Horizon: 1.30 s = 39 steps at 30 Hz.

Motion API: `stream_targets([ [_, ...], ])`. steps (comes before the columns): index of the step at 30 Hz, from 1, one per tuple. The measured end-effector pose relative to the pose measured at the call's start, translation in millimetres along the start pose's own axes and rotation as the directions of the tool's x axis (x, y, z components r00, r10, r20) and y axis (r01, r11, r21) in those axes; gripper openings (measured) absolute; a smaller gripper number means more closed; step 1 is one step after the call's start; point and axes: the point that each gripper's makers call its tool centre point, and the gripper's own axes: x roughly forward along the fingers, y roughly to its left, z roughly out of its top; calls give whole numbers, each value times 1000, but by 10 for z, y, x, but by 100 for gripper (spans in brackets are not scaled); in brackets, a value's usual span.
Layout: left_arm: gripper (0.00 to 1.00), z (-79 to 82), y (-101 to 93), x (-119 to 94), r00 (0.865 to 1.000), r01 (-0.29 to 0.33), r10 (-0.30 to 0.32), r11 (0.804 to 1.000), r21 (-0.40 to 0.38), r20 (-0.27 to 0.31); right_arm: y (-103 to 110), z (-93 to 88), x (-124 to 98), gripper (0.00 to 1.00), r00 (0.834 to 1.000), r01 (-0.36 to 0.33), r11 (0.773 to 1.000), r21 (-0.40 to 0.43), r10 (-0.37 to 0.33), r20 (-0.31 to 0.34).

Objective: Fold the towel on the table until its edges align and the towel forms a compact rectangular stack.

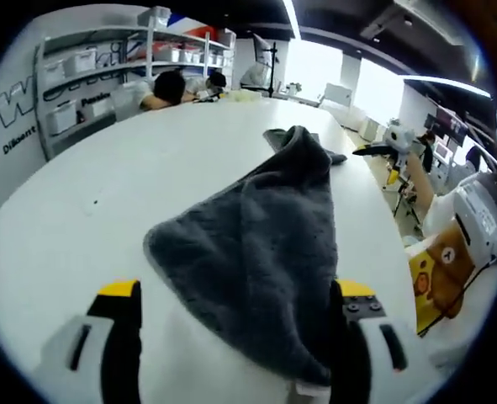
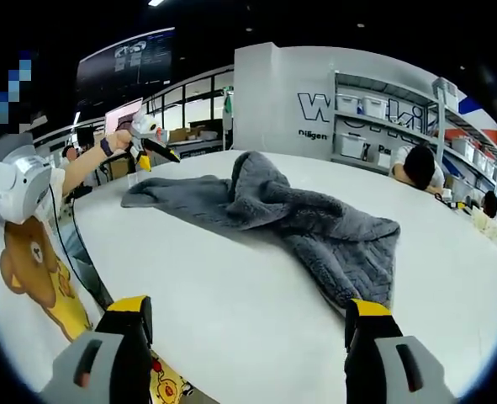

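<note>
One grey towel (image 1: 265, 252) is counted on one white desk (image 1: 105, 185). Two tongs are seen, the left tongs (image 1: 235, 316) and the right tongs (image 2: 248, 332), each with two yellow-tipped jaws. One shelving unit (image 1: 88, 71) with several white bins is seen beyond the desk's far edge, where one person (image 2: 416, 164) is slumped.

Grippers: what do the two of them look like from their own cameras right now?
Left gripper: two black jaws tipped with yellow caps, set in pale grey housings with a dark slot on each; small screws show on one jaw. Right gripper: the same build, black jaws with yellow caps on grey housings with dark slots. No cables or sleeves are visible on either.
</note>
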Motion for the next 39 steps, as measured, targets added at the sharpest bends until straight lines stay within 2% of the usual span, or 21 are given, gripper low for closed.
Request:
stream_targets([
  [10, 96, -8, 201, 239, 999, 24, -24, 1000, -15, -44, -16, -35, 39, 99, 1000, 0, 1000, 13, 0, -10],
  [13, 96, 0, 275, 292, 998, 8, -8, 1000, -2, -60, -19, -33, 60, 99, 1000, -3, 1000, 14, 3, -10],
  [19, 94, 50, 321, 400, 997, 17, -16, 1000, 4, -75, -3, -28, 99, 99, 1000, -13, 1000, 13, 13, -11],
  [26, 85, 164, 460, 493, 1000, 5, -6, 999, -52, -22, 3, -48, 86, 99, 1000, -14, 1000, 14, 14, -14],
  [29, 79, 207, 530, 525, 1000, -2, 2, 999, -43, 1, -5, -66, 72, 99, 1000, -10, 1000, 16, 10, -16],
  [34, 66, 268, 767, 570, 996, -68, 70, 997, -48, 49, 19, -76, 53, 99, 1000, -10, 1000, 15, 10, -16],
  [39, 53, 261, 862, 620, 996, -69, 71, 997, -29, 58, 23, -93, 45, 99, 1000, -11, 1000, 14, 11, -18],
])
